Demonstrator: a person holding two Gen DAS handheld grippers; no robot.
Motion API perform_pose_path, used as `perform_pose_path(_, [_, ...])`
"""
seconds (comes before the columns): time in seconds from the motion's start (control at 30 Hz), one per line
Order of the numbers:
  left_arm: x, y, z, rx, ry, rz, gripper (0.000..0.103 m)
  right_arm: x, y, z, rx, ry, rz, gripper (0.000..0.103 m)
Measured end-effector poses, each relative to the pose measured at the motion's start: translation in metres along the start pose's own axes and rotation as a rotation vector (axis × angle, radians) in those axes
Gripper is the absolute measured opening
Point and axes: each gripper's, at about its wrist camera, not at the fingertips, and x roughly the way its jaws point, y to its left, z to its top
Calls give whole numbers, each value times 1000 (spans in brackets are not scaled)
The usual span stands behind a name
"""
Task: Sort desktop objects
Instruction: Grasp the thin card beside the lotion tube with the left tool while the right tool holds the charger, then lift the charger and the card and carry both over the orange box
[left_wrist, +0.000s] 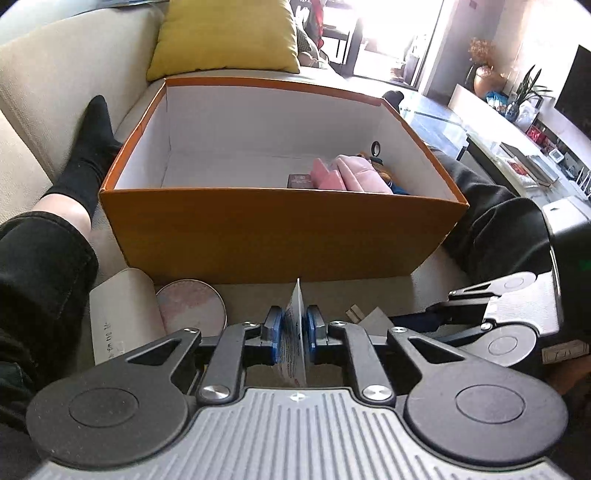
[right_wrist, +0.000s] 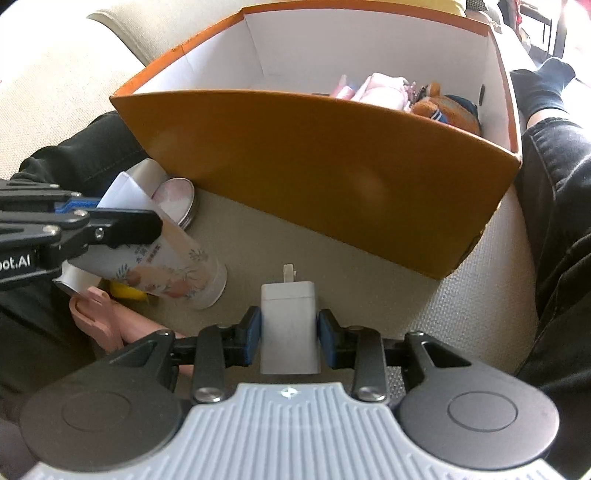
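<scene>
One orange box (right_wrist: 332, 158) is sitting at twelve o'clock. One white charger (right_wrist: 289, 325), one floral tube (right_wrist: 162, 266) and one round tin (right_wrist: 177, 201) are lying at nine o'clock. Two grippers are showing.

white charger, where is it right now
In the right wrist view, the white charger sits clamped in the right gripper, just in front of the orange box.

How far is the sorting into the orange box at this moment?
Partly done. Already in the orange box: a pink pouch, a plush toy and a small dark item. In hand: the left gripper is shut on a flat tube, the right gripper on a white charger. Still outside: a round tin, a paper roll and small items near the tube.
</scene>
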Motion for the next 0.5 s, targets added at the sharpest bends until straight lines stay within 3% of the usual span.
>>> perform_pose_path(0.1, [-1,-6,0,32,10,15,15,5,-1,1,-1,5,-2,36])
perform_pose_path(0.27, [-6,-7,-4,47,36,35,25,10,5,4,-1,5,-5,37])
perform_pose_path(0.5, [-12,-4,-4,30,15,36,25,10,4,9,-9,-14,-6,37])
